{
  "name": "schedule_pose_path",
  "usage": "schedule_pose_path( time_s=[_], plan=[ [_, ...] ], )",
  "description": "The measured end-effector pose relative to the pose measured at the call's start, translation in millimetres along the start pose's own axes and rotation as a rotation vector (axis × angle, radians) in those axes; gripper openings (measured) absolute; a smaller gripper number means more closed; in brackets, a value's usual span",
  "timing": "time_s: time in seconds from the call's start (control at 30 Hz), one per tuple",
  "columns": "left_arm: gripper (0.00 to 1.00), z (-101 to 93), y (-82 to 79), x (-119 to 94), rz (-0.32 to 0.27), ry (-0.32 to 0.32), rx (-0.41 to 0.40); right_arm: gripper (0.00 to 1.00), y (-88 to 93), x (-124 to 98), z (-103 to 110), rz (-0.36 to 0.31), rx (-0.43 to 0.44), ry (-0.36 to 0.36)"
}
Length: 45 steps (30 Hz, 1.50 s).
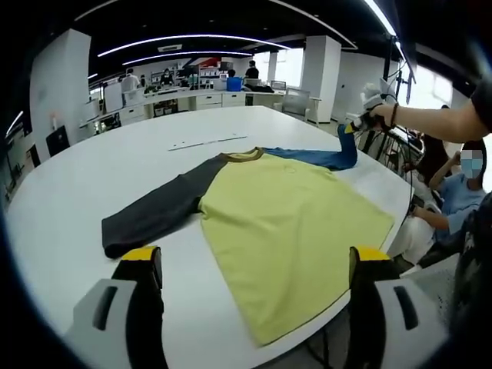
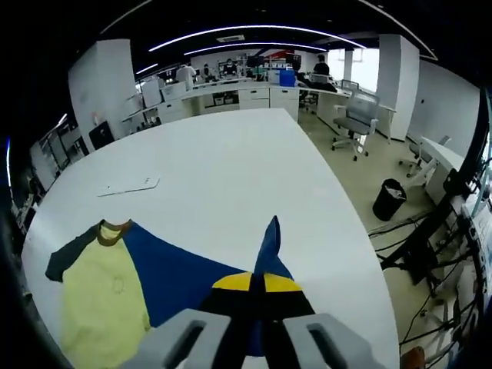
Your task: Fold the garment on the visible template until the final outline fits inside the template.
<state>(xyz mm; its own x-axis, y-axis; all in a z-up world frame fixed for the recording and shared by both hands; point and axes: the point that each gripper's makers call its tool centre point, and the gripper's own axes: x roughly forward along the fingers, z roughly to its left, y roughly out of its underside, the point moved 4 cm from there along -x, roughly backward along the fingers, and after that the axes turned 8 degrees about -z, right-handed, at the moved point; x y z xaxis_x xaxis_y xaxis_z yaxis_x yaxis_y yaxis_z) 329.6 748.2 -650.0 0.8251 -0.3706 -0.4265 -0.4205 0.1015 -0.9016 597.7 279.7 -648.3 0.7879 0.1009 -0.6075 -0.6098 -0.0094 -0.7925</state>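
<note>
A long-sleeved shirt lies flat on the white table [image 1: 92, 177], with a yellow-green body [image 1: 288, 223], an olive collar [image 1: 244, 156], a dark grey sleeve [image 1: 157, 211] and a blue sleeve [image 1: 311, 157]. My left gripper [image 1: 254, 260] hovers open over the shirt's near hem, touching nothing. My right gripper [image 1: 361, 123], held by a hand, pinches the blue sleeve's cuff and lifts it off the table. In the right gripper view the right gripper [image 2: 257, 283] is shut on the blue sleeve [image 2: 184, 269]; the body [image 2: 100, 300] and the grey sleeve [image 2: 65, 257] lie to the left.
A thin white strip [image 1: 207, 142] [image 2: 127, 184] lies on the table beyond the collar. A person [image 1: 453, 204] sits at the table's right edge. Off the table's far side are an office chair [image 2: 355, 119] and a black bin [image 2: 388, 198]. Desks line the back.
</note>
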Motion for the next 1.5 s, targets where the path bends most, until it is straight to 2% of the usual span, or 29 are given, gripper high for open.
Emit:
schedule_pose_path(
  time_s=[0.23,0.37,0.7,0.93,1.3,1.5],
  plan=[
    [0.99,0.7,-2.3,-0.3,-0.010,0.002,0.000,0.00,-12.1,6.7,31.5,-0.013,-0.050,-0.077],
    [0.98,0.5,-1.5,-0.9,-0.008,0.003,0.001,0.00,-16.3,7.1,50.9,-0.004,-0.114,-0.118],
    [0.98,1.3,0.5,-2.3,-0.008,0.001,-0.002,0.00,-26.1,2.2,109.3,-0.031,-0.149,-0.220],
    [0.98,2.8,2.6,-3.5,-0.005,-0.005,-0.007,0.00,-35.8,-0.3,147.6,-0.056,-0.203,-0.281],
    [0.97,3.4,5.0,-5.0,-0.002,-0.007,-0.015,0.00,-38.7,-1.1,200.8,-0.057,-0.251,-0.370],
    [0.97,4.2,6.4,-5.8,0.001,-0.009,-0.018,0.00,-33.4,0.1,227.8,-0.047,-0.264,-0.413]
  ],
)
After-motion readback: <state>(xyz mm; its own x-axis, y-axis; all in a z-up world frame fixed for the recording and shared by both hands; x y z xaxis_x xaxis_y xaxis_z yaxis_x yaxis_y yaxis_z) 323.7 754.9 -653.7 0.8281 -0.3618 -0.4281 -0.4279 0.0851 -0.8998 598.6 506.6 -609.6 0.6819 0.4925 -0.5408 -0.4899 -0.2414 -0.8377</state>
